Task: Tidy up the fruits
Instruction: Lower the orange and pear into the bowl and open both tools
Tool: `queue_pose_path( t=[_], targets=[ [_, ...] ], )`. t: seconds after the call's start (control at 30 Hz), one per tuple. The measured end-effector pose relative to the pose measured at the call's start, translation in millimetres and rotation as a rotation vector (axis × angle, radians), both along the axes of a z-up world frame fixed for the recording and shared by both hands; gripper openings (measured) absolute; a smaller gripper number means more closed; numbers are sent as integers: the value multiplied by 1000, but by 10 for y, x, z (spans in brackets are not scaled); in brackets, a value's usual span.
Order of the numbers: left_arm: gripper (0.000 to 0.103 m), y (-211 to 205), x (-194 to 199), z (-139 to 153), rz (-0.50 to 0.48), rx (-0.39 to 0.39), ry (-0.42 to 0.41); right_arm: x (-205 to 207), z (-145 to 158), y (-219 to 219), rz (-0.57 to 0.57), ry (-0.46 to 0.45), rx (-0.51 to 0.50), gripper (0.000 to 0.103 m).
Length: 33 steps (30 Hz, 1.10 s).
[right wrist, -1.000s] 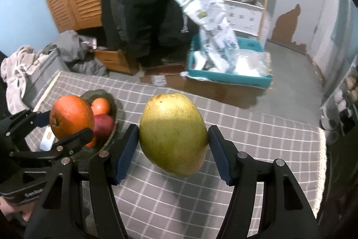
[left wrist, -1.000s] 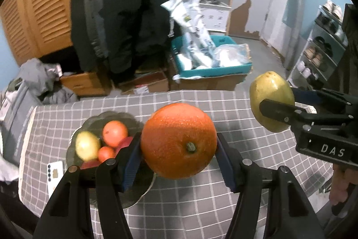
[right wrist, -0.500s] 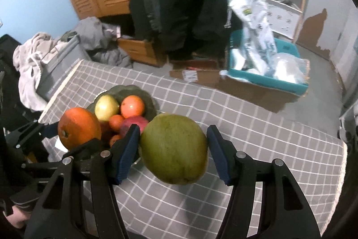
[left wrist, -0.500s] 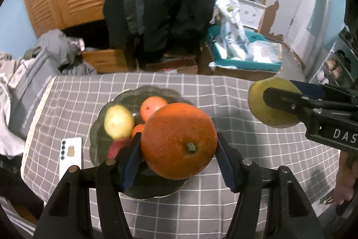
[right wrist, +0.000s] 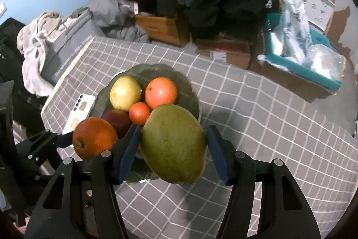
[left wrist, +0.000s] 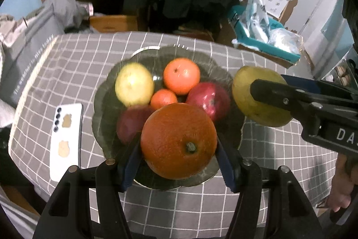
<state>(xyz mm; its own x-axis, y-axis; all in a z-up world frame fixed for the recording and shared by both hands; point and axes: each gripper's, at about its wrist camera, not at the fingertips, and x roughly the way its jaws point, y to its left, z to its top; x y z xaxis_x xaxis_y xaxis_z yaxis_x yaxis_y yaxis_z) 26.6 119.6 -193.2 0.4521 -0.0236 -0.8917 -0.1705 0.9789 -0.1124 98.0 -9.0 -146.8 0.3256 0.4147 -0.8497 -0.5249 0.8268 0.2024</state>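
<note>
Now both held fruits, orange point(left wrist: 179, 141) and mango point(right wrist: 173, 145), hang above the bowl point(left wrist: 105, 91).

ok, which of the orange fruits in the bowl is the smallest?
The small orange at the bowl's centre; the other orange, behind it, is clearly bigger.

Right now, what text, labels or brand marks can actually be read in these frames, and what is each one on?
"DA", cut off by the frame edge: white letters on the right hand-held gripper, which holds the mango.
White lettering on the grey bag beside the table: too blurred to read.
Print on the white packages in the teal crate: too small to read.
</note>
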Motion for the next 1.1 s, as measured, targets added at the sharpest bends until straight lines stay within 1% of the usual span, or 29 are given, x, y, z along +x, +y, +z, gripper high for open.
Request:
queue_pose_path(
  t=[0.17,0.3,0.37,0.4,0.43,0.5,0.53,0.57,0.6,0.63,0.67,0.7,0.73,0.77,0.93,1.1],
  targets=[
    [64,80,7,-119,14,-23,46,16,-105,154,17,20,-10,61],
    [64,139,8,-199,28,-33,78,30,-121,218,22,26,-11,59],
    [64,182,13,-243,35,-55,91,41,-115,245,24,26,-5,50],
    [64,199,17,-263,39,-67,97,52,-90,251,31,29,17,34],
    [64,214,21,-282,42,-75,102,62,-73,262,31,30,23,23],
    [65,237,30,-334,48,-88,122,105,-32,290,18,18,7,24],
    [65,250,32,-352,60,-79,132,123,-41,303,24,26,10,24],
    [70,263,33,-383,74,-46,157,163,-85,323,34,60,16,24],
    [70,274,22,-379,79,-43,149,185,-121,332,33,76,16,24],
    [72,298,6,-340,78,-66,122,197,-162,327,27,83,14,24],
    [76,308,-3,-315,76,-78,109,198,-199,323,23,90,12,24],
    [80,313,-11,-280,77,-70,97,195,-234,319,20,101,13,24],
    [85,311,-16,-250,81,-52,87,187,-254,315,19,108,16,24],
    [86,312,-29,-215,86,-35,74,178,-259,319,19,109,17,24],
    [86,334,-39,-158,88,-51,66,124,-174,343,32,79,16,24],
    [86,323,-39,-40,88,-35,45,95,-53,324,30,44,11,24]
  ],
)
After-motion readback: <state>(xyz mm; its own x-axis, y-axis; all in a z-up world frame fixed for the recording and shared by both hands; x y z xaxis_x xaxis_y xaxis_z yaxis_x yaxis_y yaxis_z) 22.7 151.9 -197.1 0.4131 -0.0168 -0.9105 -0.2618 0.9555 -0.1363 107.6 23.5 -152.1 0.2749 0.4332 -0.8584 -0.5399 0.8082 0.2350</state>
